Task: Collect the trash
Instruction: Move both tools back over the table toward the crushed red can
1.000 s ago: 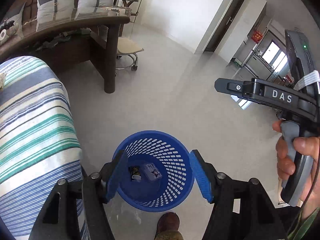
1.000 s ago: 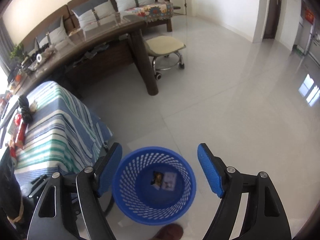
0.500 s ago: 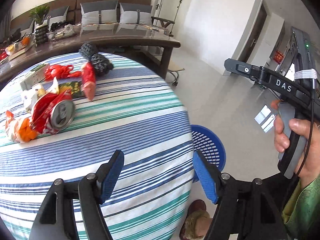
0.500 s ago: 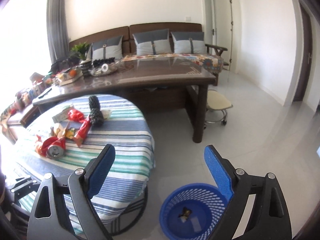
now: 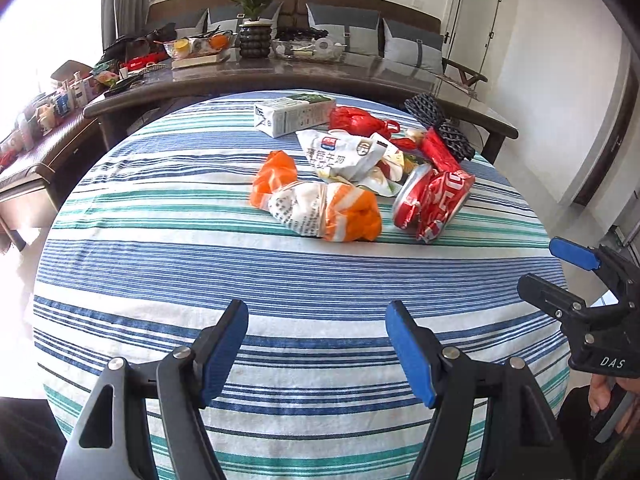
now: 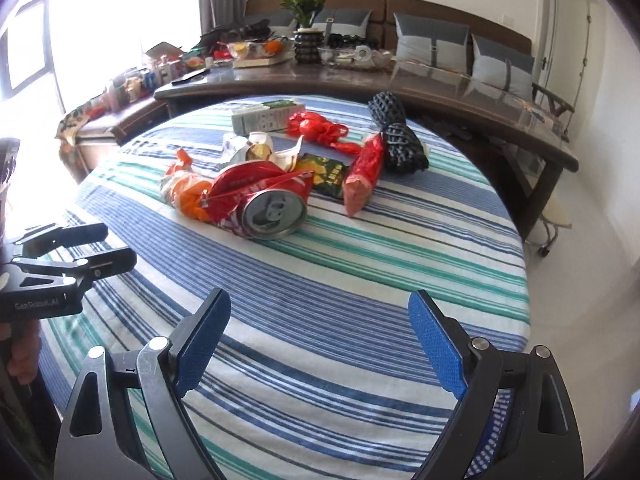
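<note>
- Right now your left gripper (image 5: 316, 346) has its jaws spread with nothing between the blue pads, hovering over the near edge of the striped tablecloth (image 5: 200, 264); they have just been opening.
- Your right gripper (image 6: 320, 346) stands wider apart, likewise empty, having just opened further.
- Ahead of both jaws, well apart, lies the trash: the orange-and-white wrapper (image 5: 320, 204) touching the crushed red can (image 6: 264, 204), with the milk carton (image 5: 294, 114) farther beyond.
</note>
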A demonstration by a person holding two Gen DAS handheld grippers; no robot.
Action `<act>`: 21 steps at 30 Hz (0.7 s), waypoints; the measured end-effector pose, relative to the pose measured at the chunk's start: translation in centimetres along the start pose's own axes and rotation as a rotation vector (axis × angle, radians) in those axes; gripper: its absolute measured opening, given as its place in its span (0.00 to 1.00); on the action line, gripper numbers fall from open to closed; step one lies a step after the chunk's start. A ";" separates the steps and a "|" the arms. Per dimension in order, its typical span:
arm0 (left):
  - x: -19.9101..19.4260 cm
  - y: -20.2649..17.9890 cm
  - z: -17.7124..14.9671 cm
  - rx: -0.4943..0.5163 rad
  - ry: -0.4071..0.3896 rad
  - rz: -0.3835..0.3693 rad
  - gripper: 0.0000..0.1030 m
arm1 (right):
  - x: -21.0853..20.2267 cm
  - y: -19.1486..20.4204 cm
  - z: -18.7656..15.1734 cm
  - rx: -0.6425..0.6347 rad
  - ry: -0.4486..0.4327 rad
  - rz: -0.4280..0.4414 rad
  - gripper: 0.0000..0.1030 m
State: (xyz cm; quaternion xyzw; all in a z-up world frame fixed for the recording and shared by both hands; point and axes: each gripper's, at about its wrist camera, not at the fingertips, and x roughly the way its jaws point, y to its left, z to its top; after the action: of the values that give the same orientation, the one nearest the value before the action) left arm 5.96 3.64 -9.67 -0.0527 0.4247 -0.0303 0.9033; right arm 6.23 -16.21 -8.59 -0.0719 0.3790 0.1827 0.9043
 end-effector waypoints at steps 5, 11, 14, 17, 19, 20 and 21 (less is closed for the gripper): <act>0.6 1.9 -0.7 -0.045 0.025 0.044 0.71 | 1.7 2.7 2.2 0.071 -0.030 0.038 0.95; 1.2 1.8 -1.2 -0.058 0.039 0.053 0.71 | 3.9 4.1 6.1 0.249 -0.046 -0.001 0.98; 1.2 1.5 -1.2 -0.043 0.035 0.067 0.71 | 6.2 4.8 7.2 0.263 0.020 -0.043 0.98; 1.3 1.1 -1.3 -0.028 0.034 0.084 0.71 | 8.5 4.5 7.1 0.267 0.086 -0.087 0.97; 1.3 1.1 -1.3 -0.022 0.035 0.085 0.71 | 8.8 3.6 6.5 0.271 0.106 -0.106 0.96; 1.3 1.1 -1.3 -0.024 0.036 0.084 0.71 | 8.7 3.2 6.2 0.266 0.117 -0.116 0.93; 1.3 1.2 -1.3 -0.027 0.036 0.081 0.71 | 8.4 2.6 5.7 0.258 0.127 -0.124 0.90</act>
State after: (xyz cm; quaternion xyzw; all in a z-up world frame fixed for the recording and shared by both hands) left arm 5.83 4.61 -11.65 -0.0472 0.4431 0.0112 0.8952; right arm 14.44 -9.91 -10.56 0.0101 0.4507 0.0714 0.8898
